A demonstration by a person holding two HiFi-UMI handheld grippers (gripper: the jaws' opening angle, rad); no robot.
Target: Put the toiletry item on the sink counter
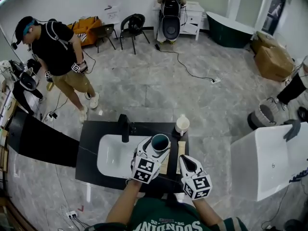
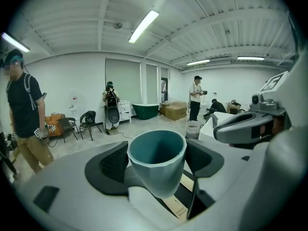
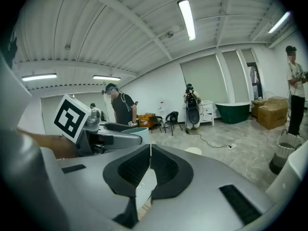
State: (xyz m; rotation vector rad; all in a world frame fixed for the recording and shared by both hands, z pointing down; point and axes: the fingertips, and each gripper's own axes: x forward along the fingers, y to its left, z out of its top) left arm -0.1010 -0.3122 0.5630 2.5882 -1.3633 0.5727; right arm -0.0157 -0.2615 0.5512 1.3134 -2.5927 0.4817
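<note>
L gripper (image 1: 153,150) is closest in and has the teal cup (image 1: 160,142). The jaws are partway apart, with the pads pressed on opposite sides of the cup wall. The cup is upright, mouth up, and looks empty inside.

R gripper (image 1: 186,160) is just beside it. Its jaws are together bar a thin slit, w/ nothing between them.

The cup sits over the dark counter (image 1: 89,138), to the right of the white basin (image 1: 113,155) and over or near a tan board (image 1: 181,148). Can't tell if its base is touching down yet. The faucet (image 1: 124,127) is behind the basin, and a white bottle (image 1: 182,124) stands at the back right, near the cup.

Risks, as I judge them:
- The cup tapers toward the base, so the pads grip a sloped wall. A loose squeeze could let it slide down or rock in the jaws.
- If it is let go while off the surface, it would prob. drop, bounce, and maybe roll into the basin.
- If the base lands half on the board edge, the cup would tilt and tip once freed.
- Pushing fwd could knock the bottle.
- The R gripper is close, so a sideways pull-out could clip the cup.
- Opening unevenly could drag the cup w/ one pad.
</note>
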